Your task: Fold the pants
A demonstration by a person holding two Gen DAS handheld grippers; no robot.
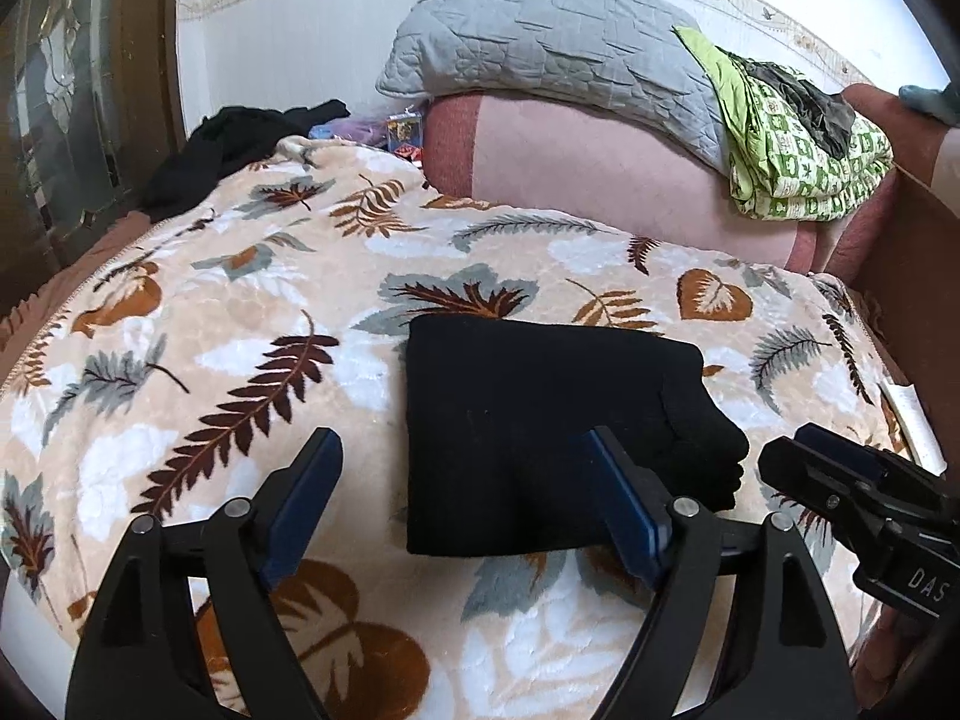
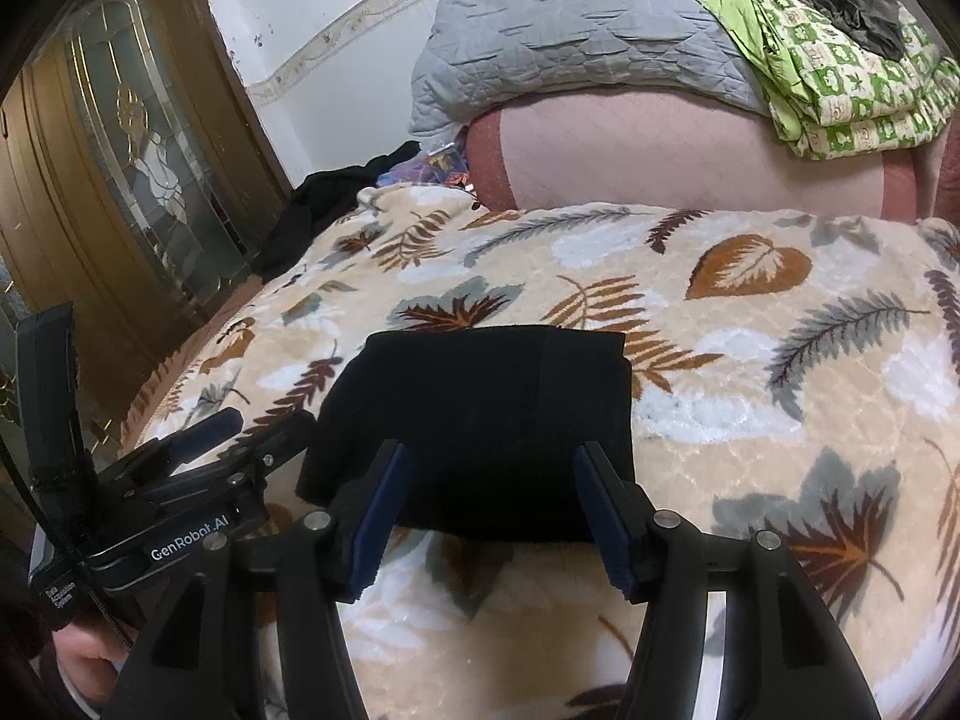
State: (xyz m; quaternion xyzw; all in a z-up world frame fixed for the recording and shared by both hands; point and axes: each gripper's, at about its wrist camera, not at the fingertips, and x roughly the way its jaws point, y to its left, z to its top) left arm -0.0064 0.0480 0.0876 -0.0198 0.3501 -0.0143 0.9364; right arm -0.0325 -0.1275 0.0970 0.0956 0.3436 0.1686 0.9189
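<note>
The black pants [image 1: 540, 432] lie folded into a compact rectangle on the leaf-patterned blanket [image 1: 210, 324]; they also show in the right wrist view [image 2: 480, 420]. My left gripper [image 1: 462, 462] is open and empty, its fingers just short of the pants' near left edge. My right gripper [image 2: 489, 474] is open and empty, hovering at the pants' near edge. The right gripper appears at the right in the left wrist view [image 1: 840, 468], and the left gripper at the left in the right wrist view [image 2: 240, 426].
A grey quilted pillow [image 1: 540, 42] rests on a pink cushion [image 1: 600, 168] at the back, with folded green patterned fabric [image 1: 804, 144] beside it. A loose black garment [image 1: 228, 150] lies at the blanket's far left corner. A wooden glass-panelled door [image 2: 120, 180] stands left.
</note>
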